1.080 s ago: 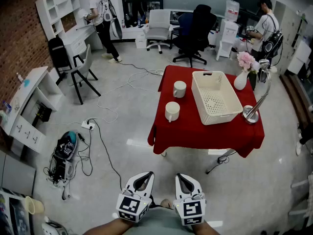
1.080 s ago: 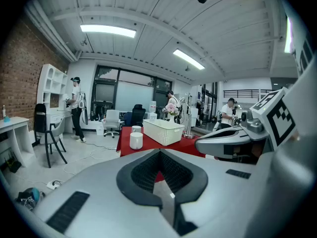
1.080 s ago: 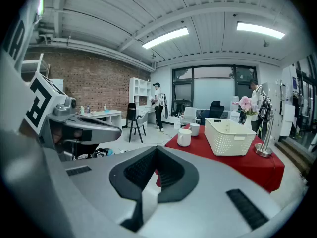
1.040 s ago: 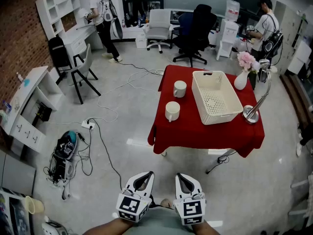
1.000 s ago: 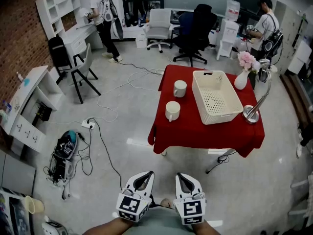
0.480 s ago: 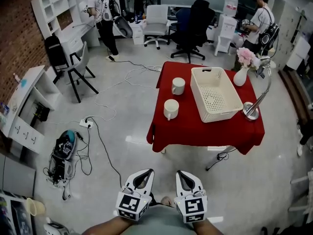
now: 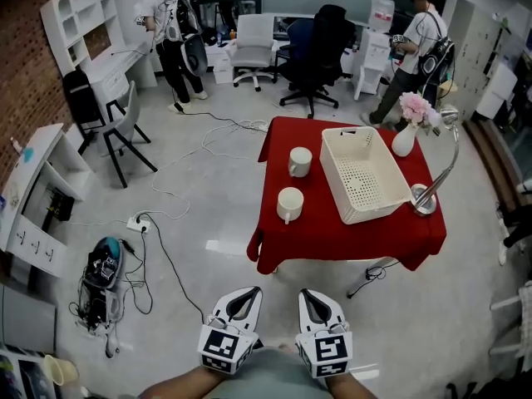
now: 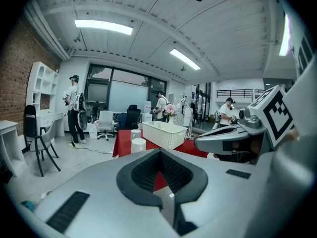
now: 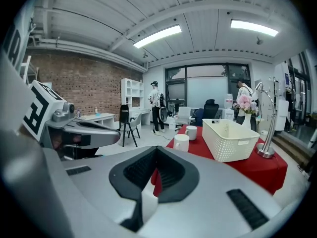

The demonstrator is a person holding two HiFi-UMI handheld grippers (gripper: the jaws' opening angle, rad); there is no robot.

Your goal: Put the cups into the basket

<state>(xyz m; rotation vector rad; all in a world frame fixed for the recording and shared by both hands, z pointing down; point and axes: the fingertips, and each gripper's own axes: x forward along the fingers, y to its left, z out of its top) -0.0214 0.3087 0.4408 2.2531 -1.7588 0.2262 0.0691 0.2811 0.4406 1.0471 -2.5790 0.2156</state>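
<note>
Left fingers [image 7: 239, 307] and right fingers [image 7: 316, 308] closed, empty. Cups [image 7: 290, 204] stand well ahead on counter [image 7: 332, 241], left of basket [image 7: 334, 177]; neither hand nearer.

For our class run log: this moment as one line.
left tool: shut, empty | right tool: shut, empty | two white cylindrical cups: on red-clothed table, outside white plastic basket

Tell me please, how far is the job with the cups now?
Done: nothing; the basket is empty. In hand: nothing; the left gripper and right gripper are shut and empty, away from the table. Left: the near cup and far cup, both standing beside the basket.
</note>
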